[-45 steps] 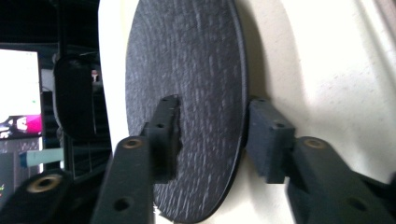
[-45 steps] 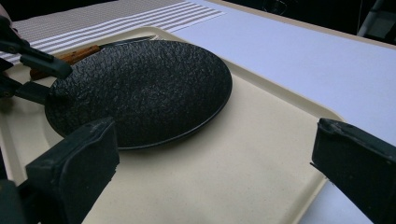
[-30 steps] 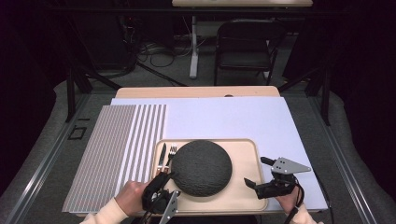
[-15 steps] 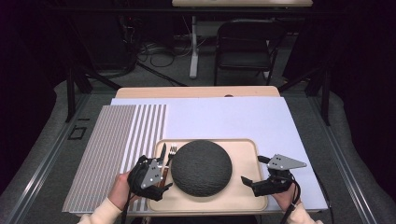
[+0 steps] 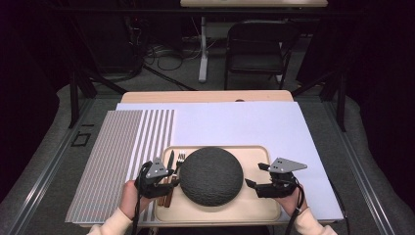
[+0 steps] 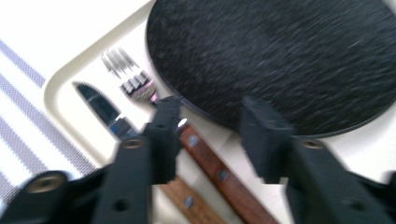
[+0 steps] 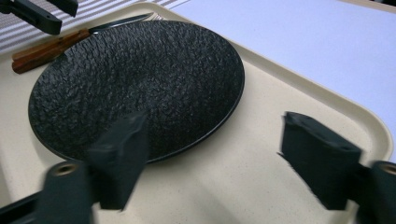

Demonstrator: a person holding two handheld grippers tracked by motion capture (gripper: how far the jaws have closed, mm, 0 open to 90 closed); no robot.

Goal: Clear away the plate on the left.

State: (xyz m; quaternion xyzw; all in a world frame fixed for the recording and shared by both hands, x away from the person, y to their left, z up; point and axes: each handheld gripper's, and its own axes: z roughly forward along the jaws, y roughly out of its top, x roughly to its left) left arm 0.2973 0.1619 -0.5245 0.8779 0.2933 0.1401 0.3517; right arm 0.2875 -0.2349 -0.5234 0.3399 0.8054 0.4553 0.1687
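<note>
- the left gripper (image 5: pixel 165 182) is held over the fork (image 6: pixel 130 77) and the wood-handled knife (image 6: pixel 100 106); its jaws have just been closing, are partly open, and nothing is pinched between them.
- the right gripper (image 5: pixel 255 177) is held just beside the black plate (image 5: pixel 211 175); its jaws have been closing too, with the plate's edge near one jaw, not squeezed.
- the plate and cutlery lie on the tan tray (image 5: pixel 254 210), on the white mat (image 5: pixel 244 125).
- the reaching step seems in hand; next, a handle should be pinched and lifted.
- no writing can be read.
</note>
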